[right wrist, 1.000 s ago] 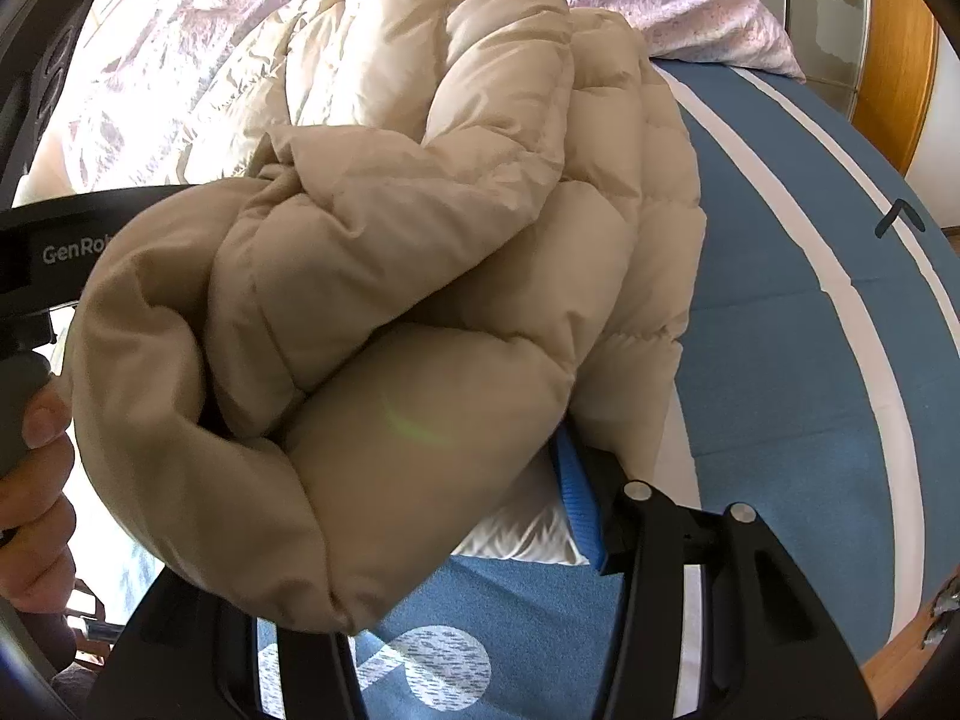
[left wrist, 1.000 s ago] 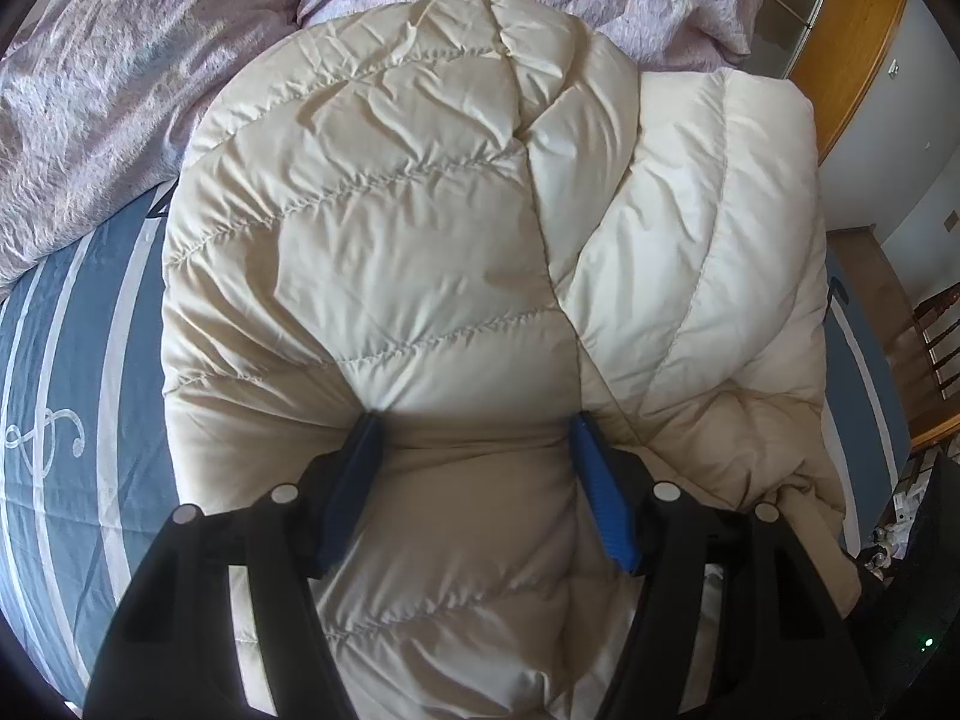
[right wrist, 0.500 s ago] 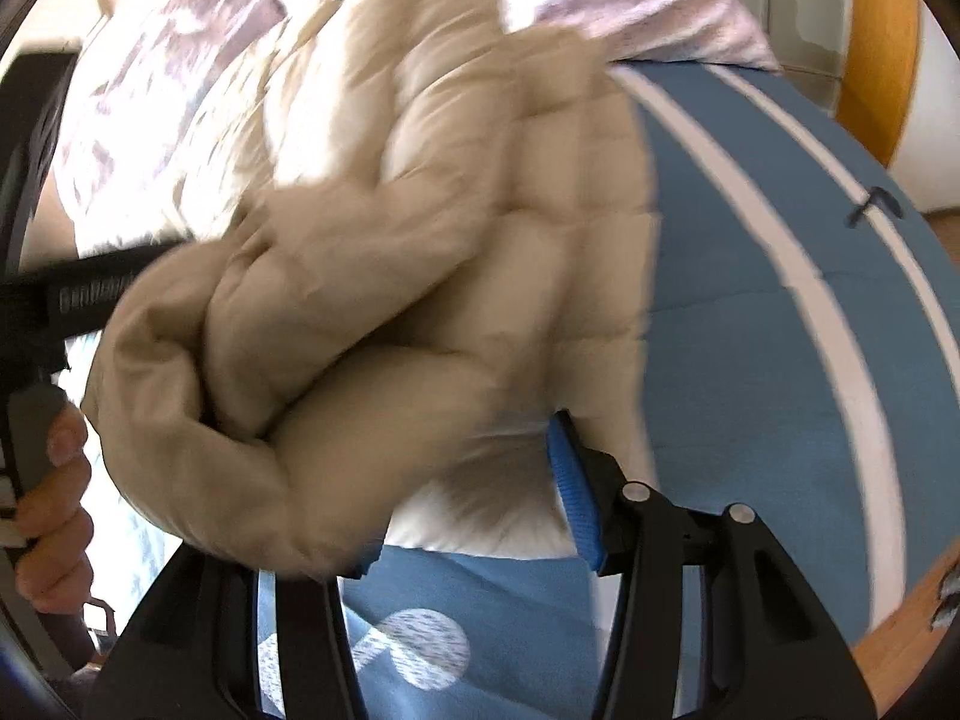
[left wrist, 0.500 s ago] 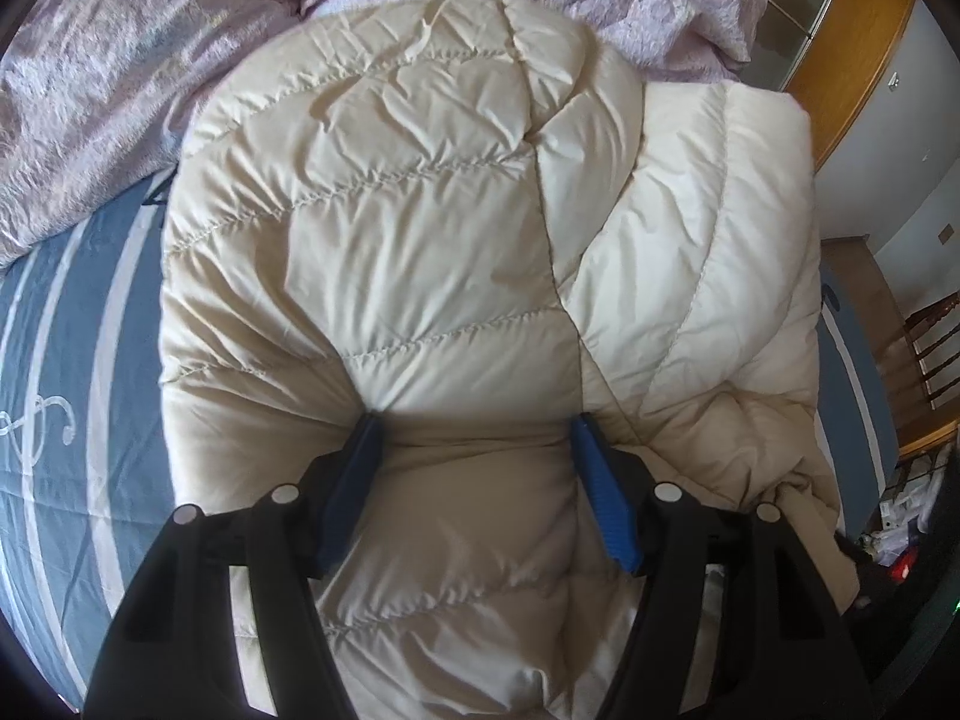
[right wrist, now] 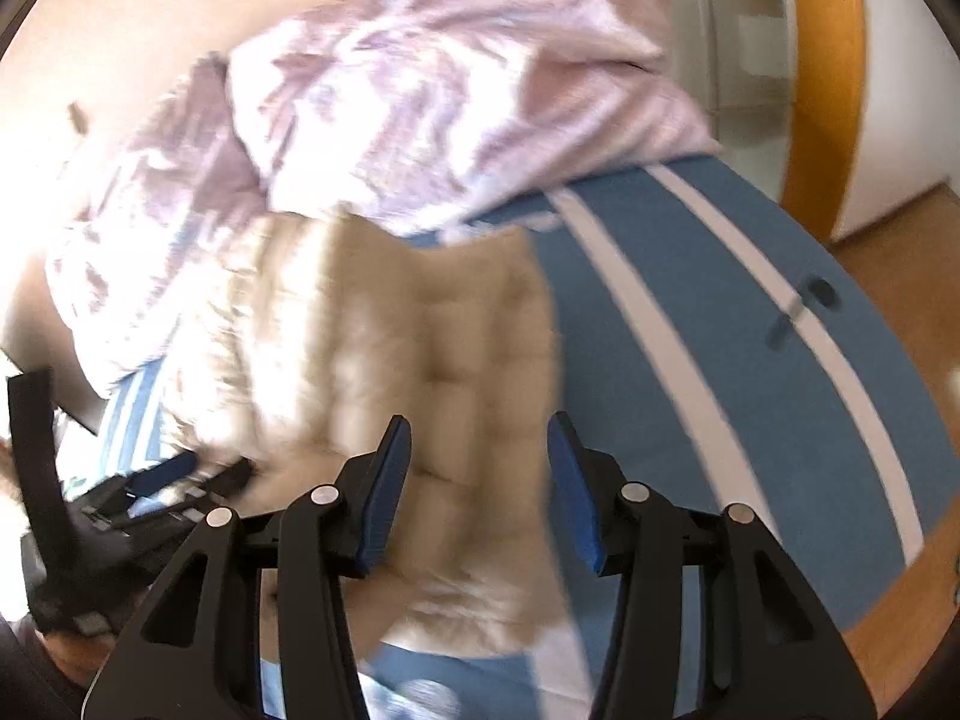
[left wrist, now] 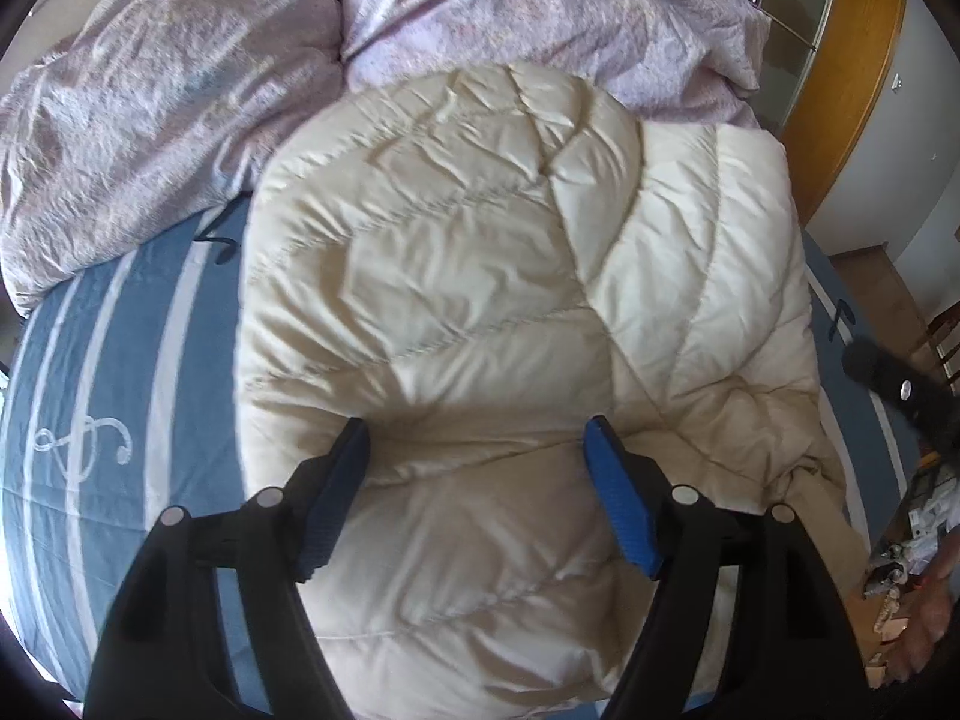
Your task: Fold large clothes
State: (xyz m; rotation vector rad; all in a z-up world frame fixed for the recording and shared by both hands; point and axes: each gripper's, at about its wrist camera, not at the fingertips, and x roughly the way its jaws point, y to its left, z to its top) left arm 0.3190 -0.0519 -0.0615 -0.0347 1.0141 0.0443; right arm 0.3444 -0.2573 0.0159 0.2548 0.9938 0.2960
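A cream quilted down jacket lies folded in a thick bundle on the blue striped bedspread. My left gripper hangs just over its near part. Its jaws are opening, the blue pads stand clear of the fabric, and the jacket lies under and between them. In the blurred right wrist view my right gripper is open and empty, lifted above the jacket. The left gripper shows low at the left there. A dark piece of the right gripper shows at the right edge of the left wrist view.
A crumpled lilac duvet fills the head of the bed behind the jacket. A wooden-framed mirrored wardrobe door stands at the far right. Wooden floor runs past the bed's right side, with small clutter low down.
The right gripper has let go of the jacket bundle and risen; the bundle now lies on the bed. The left gripper's jaws have widened and drawn off the fold they pinched.
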